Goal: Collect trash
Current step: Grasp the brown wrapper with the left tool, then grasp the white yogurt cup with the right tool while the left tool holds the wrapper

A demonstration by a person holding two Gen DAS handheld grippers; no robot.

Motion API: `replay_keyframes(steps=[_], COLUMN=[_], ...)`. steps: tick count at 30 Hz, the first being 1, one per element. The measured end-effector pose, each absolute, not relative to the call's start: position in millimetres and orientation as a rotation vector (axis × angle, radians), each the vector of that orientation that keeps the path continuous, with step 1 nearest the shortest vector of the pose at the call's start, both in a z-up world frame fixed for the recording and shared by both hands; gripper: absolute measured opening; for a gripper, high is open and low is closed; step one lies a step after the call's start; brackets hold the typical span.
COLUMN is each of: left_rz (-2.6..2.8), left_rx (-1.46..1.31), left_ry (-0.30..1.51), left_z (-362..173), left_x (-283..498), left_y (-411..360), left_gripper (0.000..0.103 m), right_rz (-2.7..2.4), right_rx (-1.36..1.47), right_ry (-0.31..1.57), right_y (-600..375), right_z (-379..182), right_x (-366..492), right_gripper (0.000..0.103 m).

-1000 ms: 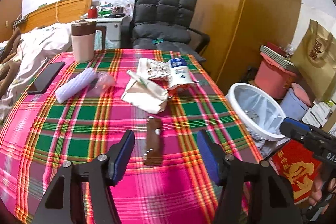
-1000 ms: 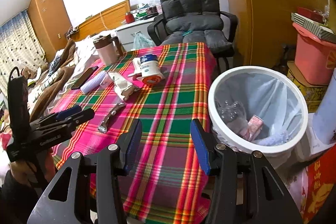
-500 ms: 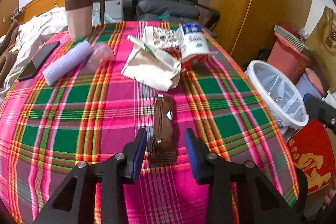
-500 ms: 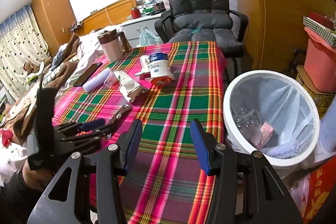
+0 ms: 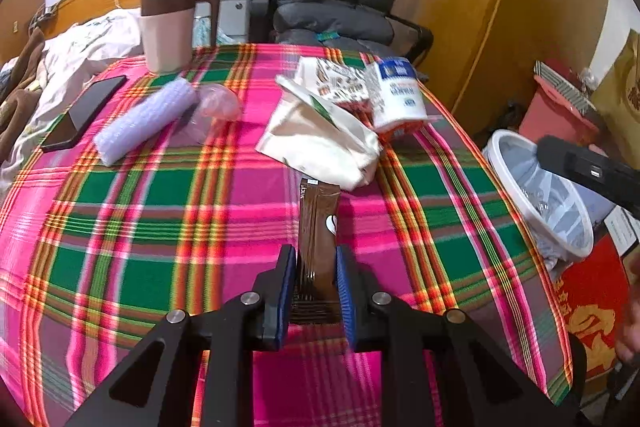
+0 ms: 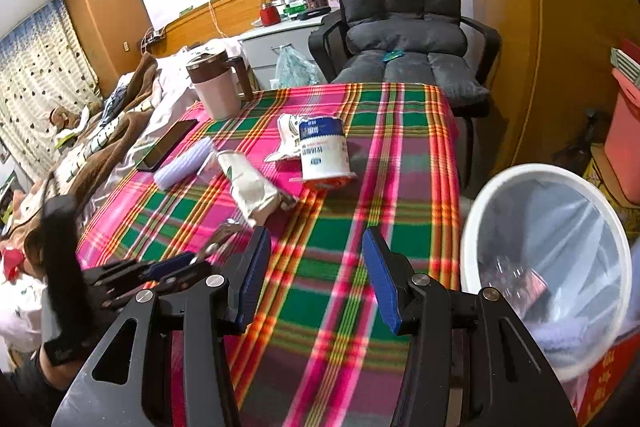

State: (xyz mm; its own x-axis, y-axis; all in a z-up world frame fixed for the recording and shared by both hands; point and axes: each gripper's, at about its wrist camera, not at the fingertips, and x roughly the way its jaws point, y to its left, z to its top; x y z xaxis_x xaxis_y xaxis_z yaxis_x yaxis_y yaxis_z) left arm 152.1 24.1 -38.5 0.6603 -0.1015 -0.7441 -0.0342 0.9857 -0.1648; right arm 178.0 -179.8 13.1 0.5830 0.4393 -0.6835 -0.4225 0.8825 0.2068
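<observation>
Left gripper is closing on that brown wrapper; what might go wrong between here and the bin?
1. The left gripper has its jaws closing on only the near end of the long brown foil sachet; the free end may flop or slip.
2. The white plastic-lined waste bin stands off the table's right edge, and the open right gripper hangs near that path, so the two may collide.

The worktop (image 5: 120, 211) wears a plaid cloth of hot pink, green, orange and yellow stripes. On it lie a glossy brown sachet (image 5: 318, 227) with a small white mark, a cream paper bag (image 5: 316, 143), a white cup (image 5: 396, 95) with a blue band and orange base, a pale lilac roll (image 5: 146, 119), a black phone (image 5: 84, 111) and a beige jug (image 5: 168, 27) with a brown lid. The fingers (image 5: 285, 291) carry blue pads on black arms, the bin (image 6: 480, 223) is white with a clear liner, and the chair (image 6: 400, 11) is dark grey.
</observation>
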Motion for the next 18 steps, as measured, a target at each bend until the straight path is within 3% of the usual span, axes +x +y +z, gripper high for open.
replay_keyframes(steps=[14, 18], left_rz=[-0.035, -0.04], left_rx=[-0.223, -0.231], left_ry=[0.82, 0.824], left_z=[-34, -36], left_x=[159, 162], left_y=[56, 60], left_gripper=[0.021, 0.021], right_rz=[0.51, 0.492], right_rx=[-0.049, -0.054], right_ry=[0.831, 0.891], right_y=[-148, -152], right_z=[-1, -16], right_x=[237, 247], right_gripper=[0.051, 0.046])
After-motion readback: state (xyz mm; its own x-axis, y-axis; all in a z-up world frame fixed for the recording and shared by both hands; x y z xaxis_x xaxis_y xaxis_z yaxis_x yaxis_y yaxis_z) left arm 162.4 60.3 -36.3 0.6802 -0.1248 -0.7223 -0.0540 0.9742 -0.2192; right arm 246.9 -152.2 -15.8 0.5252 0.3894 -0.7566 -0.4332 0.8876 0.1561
